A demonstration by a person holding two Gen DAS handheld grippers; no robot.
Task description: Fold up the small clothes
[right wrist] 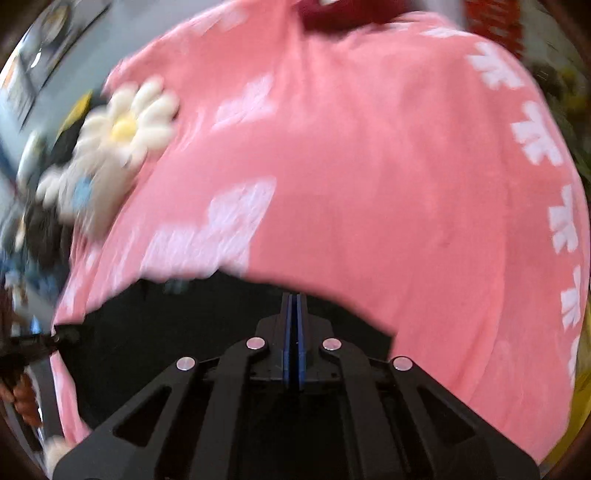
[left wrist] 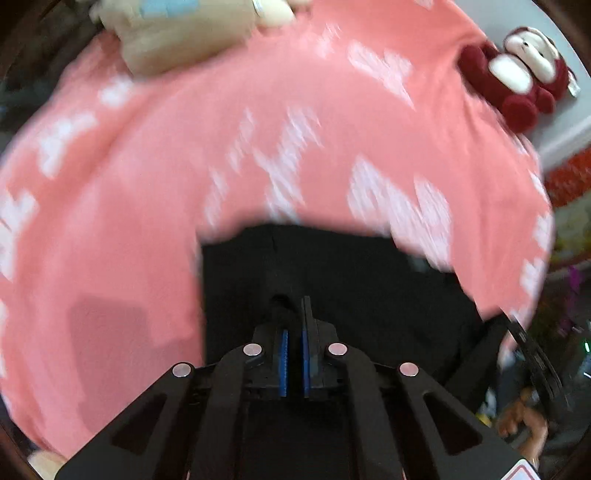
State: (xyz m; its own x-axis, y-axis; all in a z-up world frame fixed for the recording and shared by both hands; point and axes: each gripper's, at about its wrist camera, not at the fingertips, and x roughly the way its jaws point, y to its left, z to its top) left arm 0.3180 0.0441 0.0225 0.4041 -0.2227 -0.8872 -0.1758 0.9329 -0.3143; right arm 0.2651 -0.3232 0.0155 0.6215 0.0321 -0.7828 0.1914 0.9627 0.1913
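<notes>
Over the pink bedspread [left wrist: 110, 229]: both sets of jaws nearly closed, apparently pinching the black garment [left wrist: 351, 288], spanning left gripper [left wrist: 294, 314] to right gripper [right wrist: 294, 310].

my left gripper [left wrist: 294, 314] is pinched on a black garment [left wrist: 369, 288] over the pink blanket [left wrist: 184, 166]; a red monkey plush [left wrist: 517, 77] sits far right.

blurred: white print on pink bedspread [left wrist: 258, 110] | cut off: red monkey plush [right wrist: 332, 14] | black garment [left wrist: 332, 280] folds indistinct
</notes>
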